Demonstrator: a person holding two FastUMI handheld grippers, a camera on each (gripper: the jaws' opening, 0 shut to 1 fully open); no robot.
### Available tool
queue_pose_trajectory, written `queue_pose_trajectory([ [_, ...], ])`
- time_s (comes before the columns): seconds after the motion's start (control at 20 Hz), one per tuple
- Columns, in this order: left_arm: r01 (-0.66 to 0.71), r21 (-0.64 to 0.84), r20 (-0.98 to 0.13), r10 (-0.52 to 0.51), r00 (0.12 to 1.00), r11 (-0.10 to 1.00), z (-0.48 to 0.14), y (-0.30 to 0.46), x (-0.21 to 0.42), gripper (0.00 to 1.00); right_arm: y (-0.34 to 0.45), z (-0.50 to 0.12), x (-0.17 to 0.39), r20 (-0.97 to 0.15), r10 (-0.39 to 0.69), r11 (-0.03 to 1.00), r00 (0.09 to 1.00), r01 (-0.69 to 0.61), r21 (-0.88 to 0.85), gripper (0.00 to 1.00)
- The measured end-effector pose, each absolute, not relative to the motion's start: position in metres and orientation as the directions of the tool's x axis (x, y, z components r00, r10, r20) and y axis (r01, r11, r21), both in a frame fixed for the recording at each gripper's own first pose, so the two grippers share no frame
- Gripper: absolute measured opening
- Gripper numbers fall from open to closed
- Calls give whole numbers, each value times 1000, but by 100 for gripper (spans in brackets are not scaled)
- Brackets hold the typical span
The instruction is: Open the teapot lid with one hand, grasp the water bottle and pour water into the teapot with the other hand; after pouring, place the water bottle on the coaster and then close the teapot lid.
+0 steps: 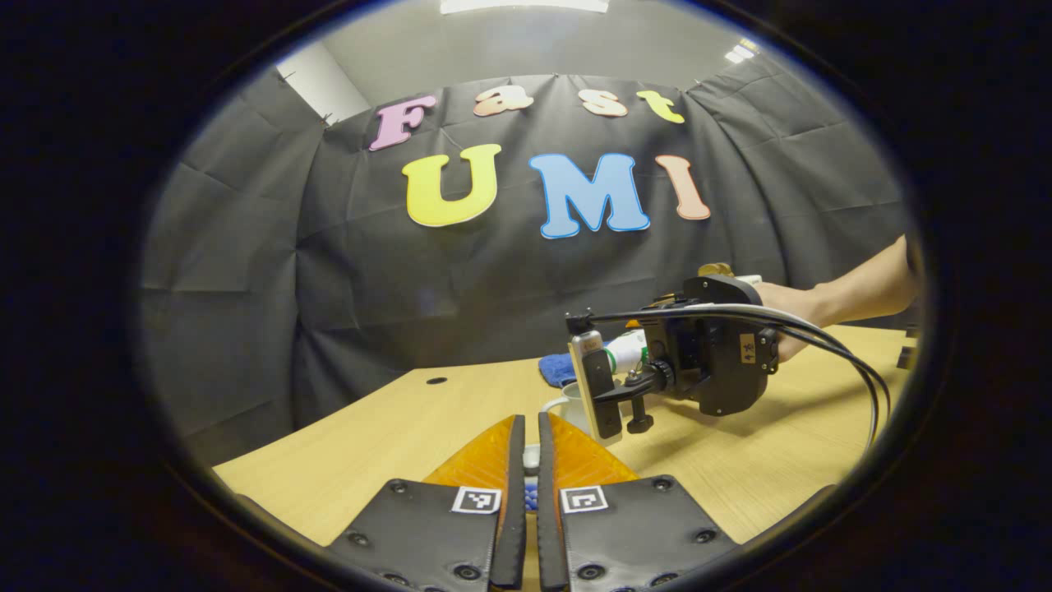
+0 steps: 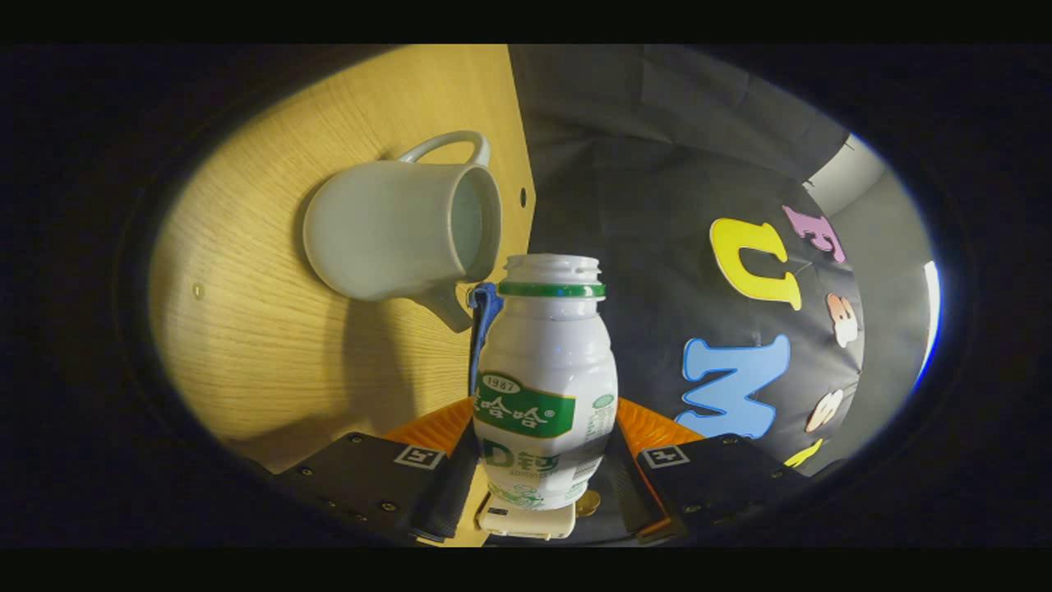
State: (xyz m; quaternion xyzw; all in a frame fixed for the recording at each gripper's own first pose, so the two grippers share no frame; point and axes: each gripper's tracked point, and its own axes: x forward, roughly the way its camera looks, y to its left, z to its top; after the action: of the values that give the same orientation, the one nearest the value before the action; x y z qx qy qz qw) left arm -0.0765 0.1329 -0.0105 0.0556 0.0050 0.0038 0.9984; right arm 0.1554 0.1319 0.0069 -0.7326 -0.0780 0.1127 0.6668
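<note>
Right claw (image 2: 542,477) grips the water bottle (image 2: 545,386) around its lower body, both fingers pressing on its sides, and the camera is rolled far over, so the bottle is tipped with its uncapped mouth pointing toward the teapot (image 2: 403,238). The teapot stands on the bench (image 2: 246,345) with its opening bare, no lid on it, and the bottle's mouth sits just beside the rim rather than over it. No stream of water can be made out. A blue coaster (image 2: 483,329) peeks out behind the bottle's shoulder, near the teapot's spout.

From the left gripper view, the left claw (image 1: 530,460) is nearly clenched, raised above the bench; something small and pale sits in the narrow gap between its fingers, perhaps the lid, but it is too hidden to tell. Farther off in that view, the right claw is held by a hand (image 1: 781,316) over the teapot, with the blue coaster behind.

Judging by this, the pouring step is in hand. The next move likely calls for bringing the bottle's mouth squarely over the opening, tipping gently, then righting the bottle and setting it on the coaster before the lid goes back.
</note>
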Motion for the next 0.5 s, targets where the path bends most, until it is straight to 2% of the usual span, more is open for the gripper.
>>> queue_pose_trajectory([
  [0.5, -6, 118, -13, 7, 1000, 993, -11, 131, -77, 13, 135, 8, 152, -53, 282, -167, 958, -5, -986, 72],
])
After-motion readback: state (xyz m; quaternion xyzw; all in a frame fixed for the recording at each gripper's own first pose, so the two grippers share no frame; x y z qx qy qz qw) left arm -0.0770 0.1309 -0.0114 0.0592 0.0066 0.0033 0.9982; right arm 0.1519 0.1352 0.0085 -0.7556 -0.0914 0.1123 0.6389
